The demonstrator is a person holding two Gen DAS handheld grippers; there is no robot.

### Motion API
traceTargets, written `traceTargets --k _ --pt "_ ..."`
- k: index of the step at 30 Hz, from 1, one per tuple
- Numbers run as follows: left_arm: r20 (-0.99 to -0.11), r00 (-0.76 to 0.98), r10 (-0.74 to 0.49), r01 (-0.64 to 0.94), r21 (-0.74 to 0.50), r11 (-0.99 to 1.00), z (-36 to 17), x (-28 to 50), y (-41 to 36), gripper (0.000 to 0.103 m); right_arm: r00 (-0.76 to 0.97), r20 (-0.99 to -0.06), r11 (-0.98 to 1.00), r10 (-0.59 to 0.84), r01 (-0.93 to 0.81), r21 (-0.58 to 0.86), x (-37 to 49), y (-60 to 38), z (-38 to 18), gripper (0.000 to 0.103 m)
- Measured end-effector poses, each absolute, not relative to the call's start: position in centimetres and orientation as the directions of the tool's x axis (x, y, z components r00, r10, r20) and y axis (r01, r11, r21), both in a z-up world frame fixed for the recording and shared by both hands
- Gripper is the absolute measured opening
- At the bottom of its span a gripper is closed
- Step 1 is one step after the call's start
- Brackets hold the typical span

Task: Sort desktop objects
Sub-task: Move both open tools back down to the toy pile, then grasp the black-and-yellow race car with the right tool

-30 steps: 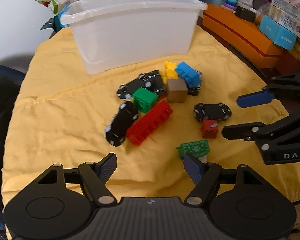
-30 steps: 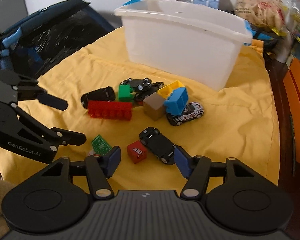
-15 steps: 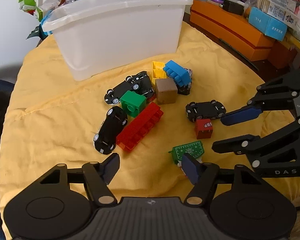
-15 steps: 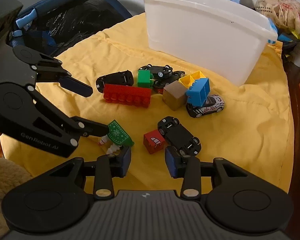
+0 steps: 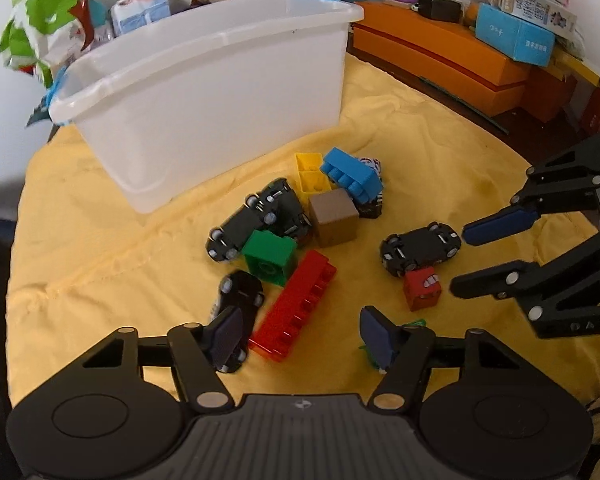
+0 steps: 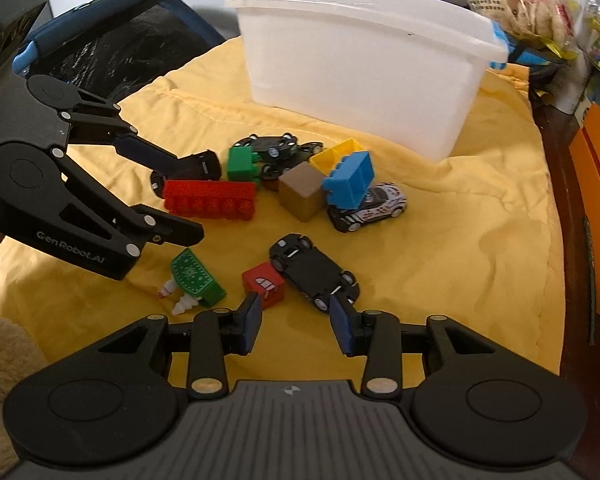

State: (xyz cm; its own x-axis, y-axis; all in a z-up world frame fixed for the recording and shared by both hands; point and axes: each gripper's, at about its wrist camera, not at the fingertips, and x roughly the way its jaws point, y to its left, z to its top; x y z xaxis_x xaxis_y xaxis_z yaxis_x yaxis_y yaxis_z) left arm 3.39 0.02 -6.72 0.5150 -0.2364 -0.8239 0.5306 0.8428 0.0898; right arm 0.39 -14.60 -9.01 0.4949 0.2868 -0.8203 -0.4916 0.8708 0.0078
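Toys lie on a yellow cloth in front of a white plastic bin (image 5: 220,92) (image 6: 364,64). My left gripper (image 5: 300,334) is open, its fingers either side of a long red brick (image 5: 296,312) (image 6: 210,200), with a black car (image 5: 236,300) by its left finger. My right gripper (image 6: 296,322) is open just short of a black car (image 6: 314,272) (image 5: 420,246) and a small red block (image 6: 262,282) (image 5: 420,288). A green piece (image 6: 196,278) lies between the two grippers. Farther back are a green brick (image 5: 268,256), brown cube (image 5: 334,218), blue brick (image 5: 352,176), yellow brick (image 5: 310,172) and a white car (image 6: 368,206).
Orange boxes (image 5: 440,60) and clutter fill a shelf to the right. Snack bags (image 5: 40,36) stand behind the bin. A dark chair (image 6: 100,48) is at the table's left. The cloth's right side (image 6: 480,240) is bare.
Both grippers moved forward toward the toys. The left now has the red brick between its fingers; the right narrowed, then opened wider, near the black car and red block.
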Motion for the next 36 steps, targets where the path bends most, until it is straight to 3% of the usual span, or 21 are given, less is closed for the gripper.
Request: traceTargets --k 7,12,21,26,36 --pt "-0.779 0.616 -0.117 0.327 0.117 0.938 -5.4 6.1 4.9 0.069 0.499 -0.822 0.885 0.275 -0.465 0.014 0.8 -15.1 -9.2 0.042" --pt "-0.8 0.599 -0.021 0.267 0.175 0.948 -7.6 8.1 6.3 0.069 0.492 -0.824 0.884 0.28 -0.467 0.021 0.9 -15.1 -9.3 0.042" --pt "-0.814 0.543 -0.205 0.411 0.046 0.91 -7.1 4.8 3.2 0.068 0.493 -0.825 0.894 0.276 -0.447 0.032 0.8 -15.5 -9.3 0.043" --pt "-0.797 0.549 -0.249 0.449 0.03 0.893 -6.8 3.2 1.4 0.07 0.494 -0.82 0.889 0.287 -0.457 0.036 0.7 -15.4 -9.2 0.043" --pt "-0.858 0.44 -0.266 0.503 -0.01 0.864 -9.7 1.5 -0.7 0.069 0.449 -0.84 0.822 0.304 -0.57 -0.007 2.6 -15.7 -10.2 0.038"
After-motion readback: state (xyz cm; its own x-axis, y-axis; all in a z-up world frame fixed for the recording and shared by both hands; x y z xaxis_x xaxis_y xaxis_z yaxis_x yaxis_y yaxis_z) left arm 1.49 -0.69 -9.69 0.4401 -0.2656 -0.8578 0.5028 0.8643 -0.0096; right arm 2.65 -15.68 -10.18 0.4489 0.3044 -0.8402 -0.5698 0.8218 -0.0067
